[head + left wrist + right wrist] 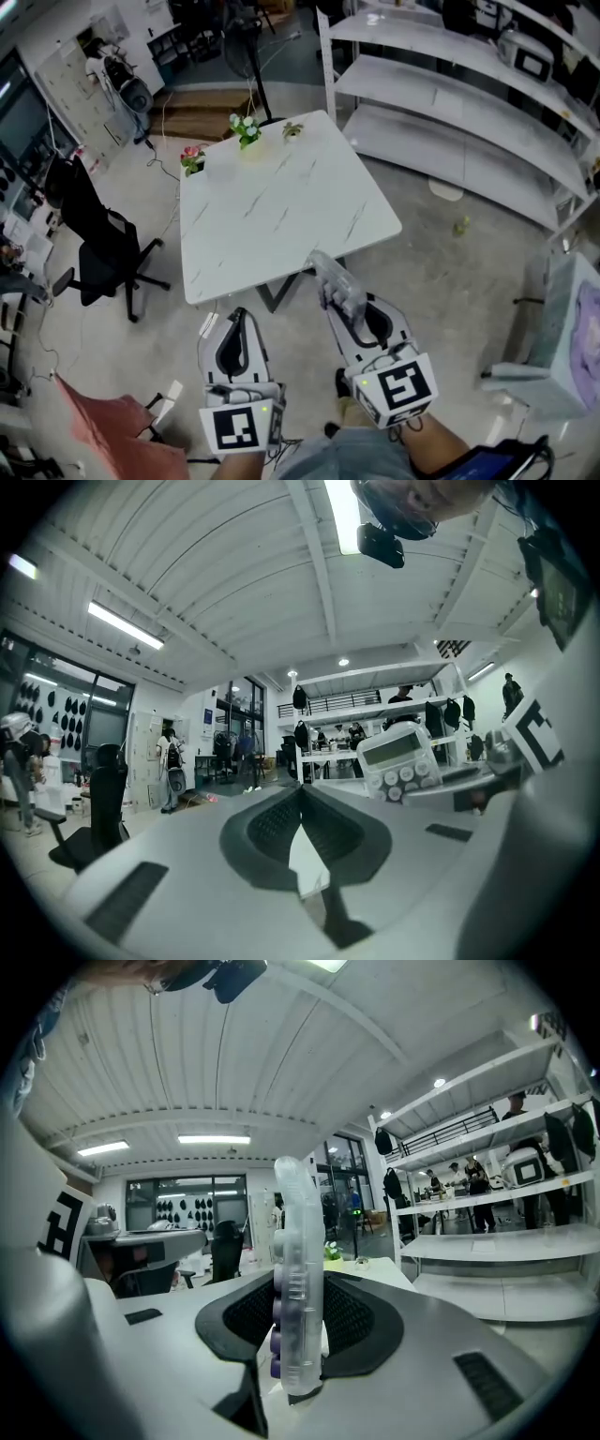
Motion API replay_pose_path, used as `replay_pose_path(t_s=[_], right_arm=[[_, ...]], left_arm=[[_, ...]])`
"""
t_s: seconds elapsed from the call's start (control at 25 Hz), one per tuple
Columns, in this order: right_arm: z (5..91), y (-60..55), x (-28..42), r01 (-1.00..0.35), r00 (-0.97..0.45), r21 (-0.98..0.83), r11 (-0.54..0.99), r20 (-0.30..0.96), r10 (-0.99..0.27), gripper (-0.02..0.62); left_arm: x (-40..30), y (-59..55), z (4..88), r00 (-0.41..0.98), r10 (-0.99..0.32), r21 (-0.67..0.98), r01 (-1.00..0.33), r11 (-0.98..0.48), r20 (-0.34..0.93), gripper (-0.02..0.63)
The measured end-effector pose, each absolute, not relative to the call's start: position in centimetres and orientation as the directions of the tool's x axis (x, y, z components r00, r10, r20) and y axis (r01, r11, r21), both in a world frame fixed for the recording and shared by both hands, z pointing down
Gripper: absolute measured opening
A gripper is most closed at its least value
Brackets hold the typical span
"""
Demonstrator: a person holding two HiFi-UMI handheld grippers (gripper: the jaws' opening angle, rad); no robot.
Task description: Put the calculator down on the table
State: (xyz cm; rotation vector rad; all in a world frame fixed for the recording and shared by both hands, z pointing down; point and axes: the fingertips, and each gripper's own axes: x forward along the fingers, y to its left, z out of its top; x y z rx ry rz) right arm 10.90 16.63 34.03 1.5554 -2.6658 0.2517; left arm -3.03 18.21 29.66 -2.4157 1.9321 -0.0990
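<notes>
Head view: right claw [349,305] grips the calculator [337,279], held in the air at the near edge of the white table [281,211], not on it. Left claw [238,317] sits beside it, lower left. Small flower pots [246,128] stand along the table's far edge.

Left gripper view: jaws together, nothing between them. Calculator is off to the right, keypad facing this camera.

Right gripper view: calculator stands edge-on and upright between the jaws, pads clamped on both faces. Table is beyond it.
</notes>
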Motion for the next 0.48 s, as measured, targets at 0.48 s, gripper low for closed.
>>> replay_pose_path(t_s=[0.48], right_arm=[[31.5,8.5,10.5,-0.819,-0.570,-0.121,0.561,0.060,-0.819,0.143]], left_arm=[[-3.1,11.0,26.1,0.146,-0.989,-0.125,-0.982,-0.140,-0.040,0.008]])
